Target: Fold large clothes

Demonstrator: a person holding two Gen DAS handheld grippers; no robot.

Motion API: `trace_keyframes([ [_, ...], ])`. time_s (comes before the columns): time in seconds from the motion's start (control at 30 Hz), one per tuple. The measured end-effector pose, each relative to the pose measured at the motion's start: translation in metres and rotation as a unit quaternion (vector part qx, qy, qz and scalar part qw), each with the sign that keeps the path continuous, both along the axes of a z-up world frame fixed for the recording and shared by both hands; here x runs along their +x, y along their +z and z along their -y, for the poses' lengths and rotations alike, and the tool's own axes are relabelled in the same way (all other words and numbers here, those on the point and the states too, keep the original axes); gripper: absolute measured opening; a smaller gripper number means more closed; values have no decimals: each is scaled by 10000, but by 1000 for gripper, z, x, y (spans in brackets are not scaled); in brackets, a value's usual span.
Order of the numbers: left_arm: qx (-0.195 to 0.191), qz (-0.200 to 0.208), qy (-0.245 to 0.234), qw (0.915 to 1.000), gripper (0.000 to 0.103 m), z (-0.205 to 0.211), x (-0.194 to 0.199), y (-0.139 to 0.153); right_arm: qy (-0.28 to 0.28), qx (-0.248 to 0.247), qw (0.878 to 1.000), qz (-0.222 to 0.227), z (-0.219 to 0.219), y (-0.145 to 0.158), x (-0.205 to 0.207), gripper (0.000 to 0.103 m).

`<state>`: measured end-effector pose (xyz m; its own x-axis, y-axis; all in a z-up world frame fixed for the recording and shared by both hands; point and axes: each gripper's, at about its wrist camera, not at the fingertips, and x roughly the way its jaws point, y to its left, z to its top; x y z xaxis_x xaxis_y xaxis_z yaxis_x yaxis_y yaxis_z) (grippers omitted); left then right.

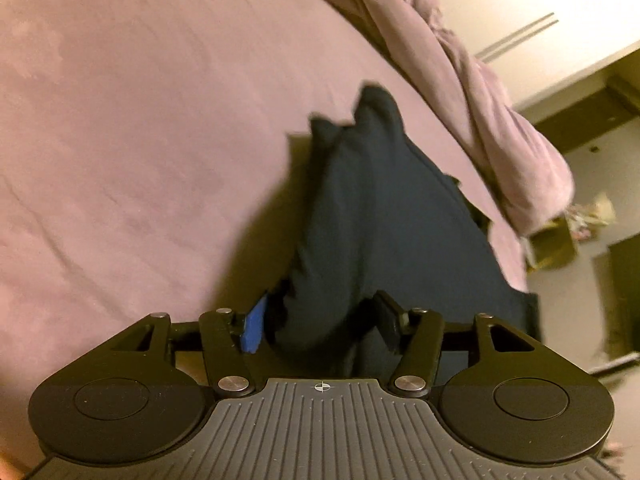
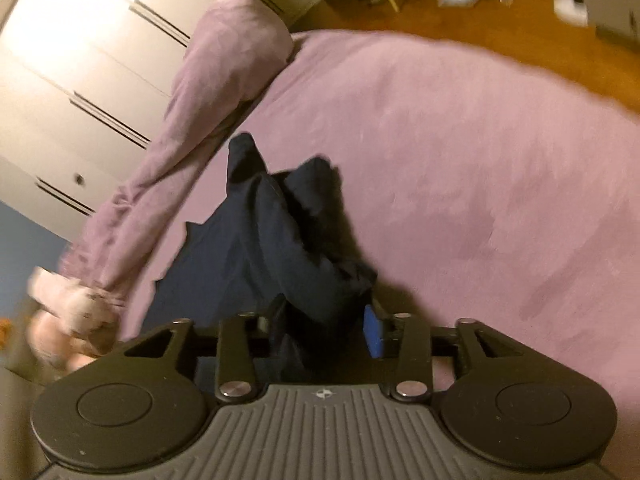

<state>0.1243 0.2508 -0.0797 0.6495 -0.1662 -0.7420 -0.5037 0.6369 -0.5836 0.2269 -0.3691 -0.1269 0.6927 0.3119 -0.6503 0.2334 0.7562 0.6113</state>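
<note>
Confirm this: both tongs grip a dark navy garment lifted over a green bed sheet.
Wrong on colour: the sheet is pink-purple, as both wrist views show. The rest holds: the left tongs and right tongs each grip the navy garment.

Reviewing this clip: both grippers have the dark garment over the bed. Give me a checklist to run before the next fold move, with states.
1. Left gripper has dark garment between its fingers: ok.
2. Right gripper has the garment between its fingers: ok.
3. Grips firm: cannot tell.
4. Garment's far end lies on the bed sheet: ok.
5. Garment flat, unbunched: not ok, twisted.
6. Bunched duvet apart from the garment: ok.
</note>
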Motion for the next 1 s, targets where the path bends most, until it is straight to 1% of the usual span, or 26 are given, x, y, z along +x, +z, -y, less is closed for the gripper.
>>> trace_keyframes([
  [0.03, 202, -1, 81, 9998, 60, -2, -2, 6, -91, -358, 9993, 96, -2, 9, -1, 56],
  [0.1, 586, 89, 180, 9981, 61, 1, -3, 19, -131, -829, 9956, 407, -4, 24, -11, 56],
  [0.13, 721, 191, 134, 9971, 63, 2, 0, 26, -10, -1105, 9921, 594, -10, 32, -11, 56],
  [0.17, 864, 282, 83, 9958, 63, 7, 5, 32, 177, -1214, 9896, 750, -18, 37, -8, 56],
  [0.23, 1054, 394, -95, 9936, 66, 22, 23, 36, 719, -1235, 9847, 998, -42, 42, 7, 55],
  [0.27, 1137, 452, -210, 9923, 67, 34, 35, 35, 1107, -1230, 9797, 1131, -59, 41, 17, 52],
  [0.3, 1250, 541, -308, 9902, 68, 45, 47, 35, 1468, -1313, 9722, 1264, -76, 37, 26, 50],
  [0.33, 1405, 636, -432, 9871, 73, 55, 59, 32, 1757, -1559, 9622, 1381, -96, 32, 37, 46],
  [0.37, 1683, 691, -637, 9812, 75, 67, 77, 27, 1947, -1874, 9514, 1476, -116, 26, 49, 45],
  [0.4, 1973, 644, -723, 9756, 73, 77, 89, 23, 2087, -2105, 9427, 1535, -131, 18, 61, 44],
  [0.43, 2332, 578, -752, 9678, 72, 88, 105, 15, 2197, -2275, 9356, 1570, -146, 8, 78, 42],
  [0.47, 2612, 607, -793, 9601, 72, 95, 116, 8, 2233, -2399, 9324, 1525, -157, 0, 93, 40],
  [0.5, 2810, 685, -819, 9538, 73, 102, 127, 1, 2268, -2567, 9277, 1482, -166, -7, 109, 39],
  [0.53, 2924, 713, -820, 9501, 73, 106, 135, -4, 2278, -2715, 9232, 1489, -173, -14, 122, 39],
  [0.57, 2984, 669, -782, 9489, 74, 108, 147, -11, 2229, -2885, 9196, 1464, -178, -21, 135, 36],
  [0.63, 3056, 657, -740, 9470, 75, 106, 163, -21, 2075, -3238, 9120, 1424, -180, -32, 156, 36],
  [0.7, 3275, 513, -717, 9407, 76, 105, 177, -33, 1883, -3689, 8985, 1454, -180, -42, 174, 36],
  [0.73, 3337, 519, -743, 9383, 78, 105, 179, -37, 1818, -3728, 8984, 1446, -177, -44, 179, 36],
  [0.8, 3324, 616, -721, 9383, 80, 104, 179, -45, 1587, -3730, 9047, 1311, -164, -48, 195, 37],
  [0.83, 3344, 680, -696, 9374, 81, 105, 179, -49, 1453, -3661, 9108, 1237, -157, -48, 203, 38],
  [0.87, 3370, 717, -682, 9363, 81, 106, 179, -52, 1347, -3509, 9194, 1157, -151, -49, 210, 45],
  [0.9, 3396, 727, -677, 9353, 81, 107, 178, -53, 1232, -3415, 9255, 1081, -146, -49, 217, 50],
  [0.93, 3412, 729, -677, 9347, 81, 108, 177, -52, 1128, -3346, 9299, 1024, -143, -48, 218, 51],
  [1.0, 3392, 702, -691, 9355, 81, 107, 175, -49, 1097, -3311, 9313, 1047, -141, -44, 209, 51],
])
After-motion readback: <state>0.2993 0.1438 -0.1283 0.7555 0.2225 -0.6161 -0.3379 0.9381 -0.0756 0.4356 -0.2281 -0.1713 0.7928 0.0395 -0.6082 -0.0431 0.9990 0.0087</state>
